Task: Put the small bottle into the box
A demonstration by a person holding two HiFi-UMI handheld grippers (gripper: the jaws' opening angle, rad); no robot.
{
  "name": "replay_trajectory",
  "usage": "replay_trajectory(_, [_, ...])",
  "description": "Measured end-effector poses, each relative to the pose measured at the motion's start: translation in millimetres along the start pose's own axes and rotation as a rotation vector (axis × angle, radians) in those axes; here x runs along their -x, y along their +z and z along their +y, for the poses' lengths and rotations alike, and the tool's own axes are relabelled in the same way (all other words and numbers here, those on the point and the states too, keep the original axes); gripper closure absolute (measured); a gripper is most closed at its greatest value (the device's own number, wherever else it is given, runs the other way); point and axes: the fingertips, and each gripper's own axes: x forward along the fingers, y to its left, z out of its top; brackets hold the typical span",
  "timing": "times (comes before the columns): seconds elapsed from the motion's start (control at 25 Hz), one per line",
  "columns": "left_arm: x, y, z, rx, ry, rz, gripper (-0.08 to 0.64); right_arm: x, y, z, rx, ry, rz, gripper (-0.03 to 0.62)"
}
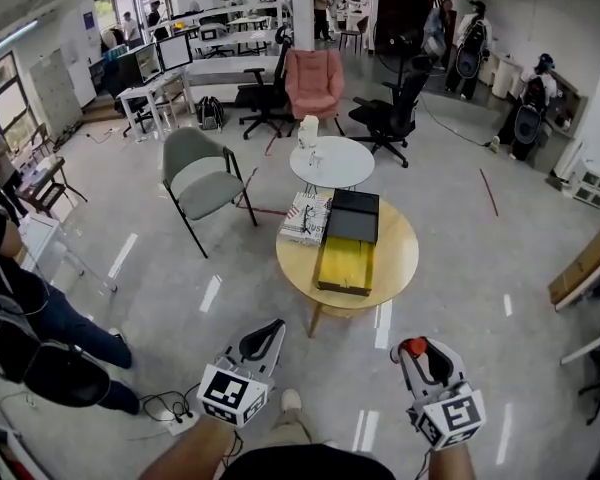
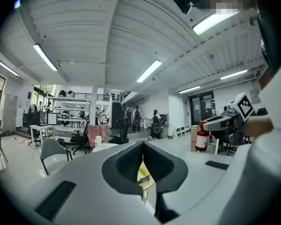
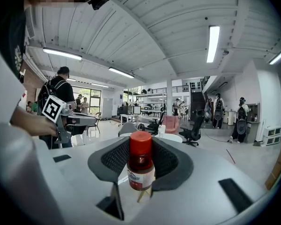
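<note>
Right gripper [image 3: 140,159]: closed on the bottle [image 3: 140,165], which stands upright between the jaws, its red cap above them and its white label at pad level. Left gripper [image 2: 141,165]: jaws together, nothing between them. In the head view both grippers are held low over the floor [image 1: 460,258], on the near side of the round wooden counter [image 1: 395,258] and clear of it, the left one to the left of the right one, each with its marker cube towards the person. The bottle is therefore well apart from the box [image 1: 345,265]. The box is yellow, lies open on the near part of the counter and its contents cannot be made out. Just behind it on the same counter lie a black case [image 1: 354,216] and, to the left of that, a book [image 1: 307,217]. A white round table [image 1: 332,163] stands beyond the counter, with a grey chair [image 1: 202,178] to the left
</note>
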Motion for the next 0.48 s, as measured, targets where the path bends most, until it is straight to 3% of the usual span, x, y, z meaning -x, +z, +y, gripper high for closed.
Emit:
replay_trajectory(0.2, [-25,0,16,-0.012,-0.043,-0.006,0.543,-30,0,-20,-0.006,-0.021,0.007,0.44])
replay_trajectory(0.48, [-62,-1,49,0.003,-0.041,0.005,0.543,-68,6,-43,-0.021,-0.045,0.024,0.44])
